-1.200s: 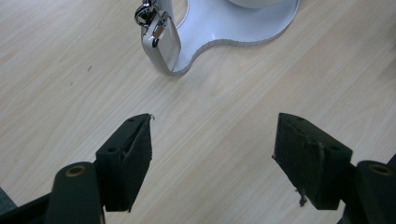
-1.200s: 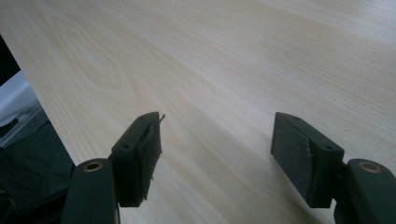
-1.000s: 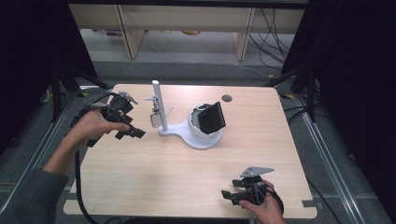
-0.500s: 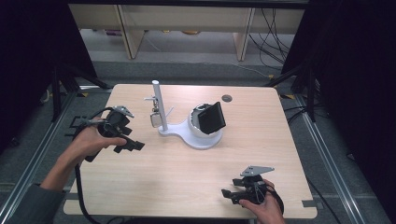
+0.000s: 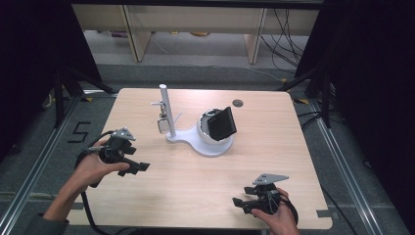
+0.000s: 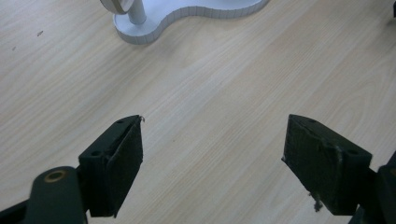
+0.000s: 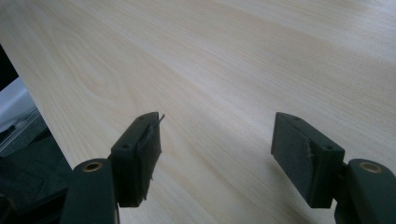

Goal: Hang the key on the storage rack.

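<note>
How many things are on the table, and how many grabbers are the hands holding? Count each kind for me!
White stand with a post: 1
Black screen on the stand: 1
Small tag hanging from the post: 1
Grippers: 2, the left gripper and the right gripper
Total: 5

bright even light, soft shadows, mild blur

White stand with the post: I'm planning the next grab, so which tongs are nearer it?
Left tongs, just left of the white stand; right tongs sit far toward the near edge.
</note>
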